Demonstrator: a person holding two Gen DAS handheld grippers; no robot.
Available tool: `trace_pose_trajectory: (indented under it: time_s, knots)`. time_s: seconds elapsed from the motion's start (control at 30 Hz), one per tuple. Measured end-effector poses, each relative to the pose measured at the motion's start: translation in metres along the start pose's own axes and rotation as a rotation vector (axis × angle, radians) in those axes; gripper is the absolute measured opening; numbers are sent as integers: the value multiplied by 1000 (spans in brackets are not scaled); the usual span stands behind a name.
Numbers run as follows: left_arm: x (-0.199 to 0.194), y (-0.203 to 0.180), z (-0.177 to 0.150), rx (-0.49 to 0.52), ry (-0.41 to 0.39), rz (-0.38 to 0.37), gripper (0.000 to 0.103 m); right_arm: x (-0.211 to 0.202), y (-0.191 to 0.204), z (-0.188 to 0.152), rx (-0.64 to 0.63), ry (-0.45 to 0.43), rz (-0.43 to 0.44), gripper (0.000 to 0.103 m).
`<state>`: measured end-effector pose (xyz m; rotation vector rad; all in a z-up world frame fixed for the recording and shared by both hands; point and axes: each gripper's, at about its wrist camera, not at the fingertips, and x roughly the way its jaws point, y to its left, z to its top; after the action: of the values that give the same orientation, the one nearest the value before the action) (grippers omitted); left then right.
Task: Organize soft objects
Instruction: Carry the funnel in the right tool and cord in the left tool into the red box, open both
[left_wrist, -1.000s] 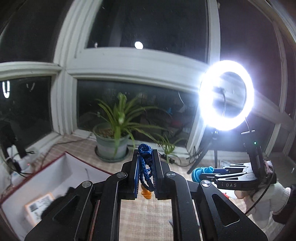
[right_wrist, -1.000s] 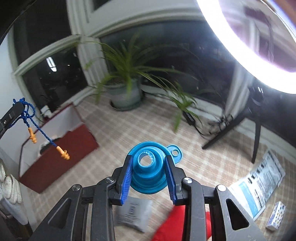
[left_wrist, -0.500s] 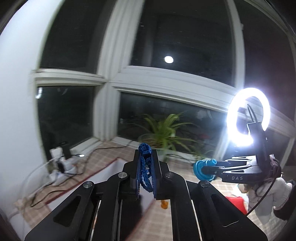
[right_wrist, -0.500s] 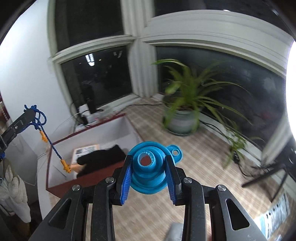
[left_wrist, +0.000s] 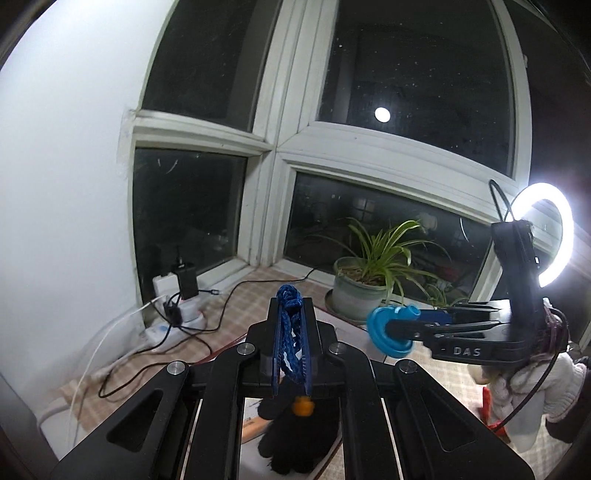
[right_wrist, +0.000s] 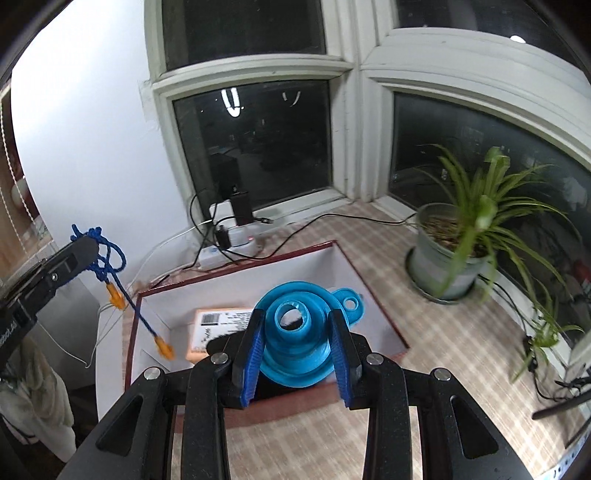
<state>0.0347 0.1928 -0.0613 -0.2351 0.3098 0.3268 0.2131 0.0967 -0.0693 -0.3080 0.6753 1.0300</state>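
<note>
Earplugs on a blue cord hang from our left gripper, whose jaws are clamped tight on the bunched cord, the orange plugs dangling above the near corner of the red-edged box. Our right gripper has its jaws closed on the blue silicone funnel, spout toward the camera. A second ago both wrist views looked across the checked floor cloth toward the ring light and the potted plant, with the box off to the left; now both have swung round so the box sits directly beneath the funnel and the cord. Inside it we see a labelled packet and something black and soft, possibly a glove, though the grippers hide most of it. We judge the carry is all but done: both soft things are held over their destination, and what remains is to lower and release them.
</note>
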Motion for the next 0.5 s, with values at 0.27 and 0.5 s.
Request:
trace_pose_trajectory:
  time_s: [0.27,0.5]
  knots:
    - [14,11,-4,-20,34,18,8,34,8,6,-9,41,18,31]
    - [30,13,-7,-14,67,18,11,52,8,9,-13,65,36,33]
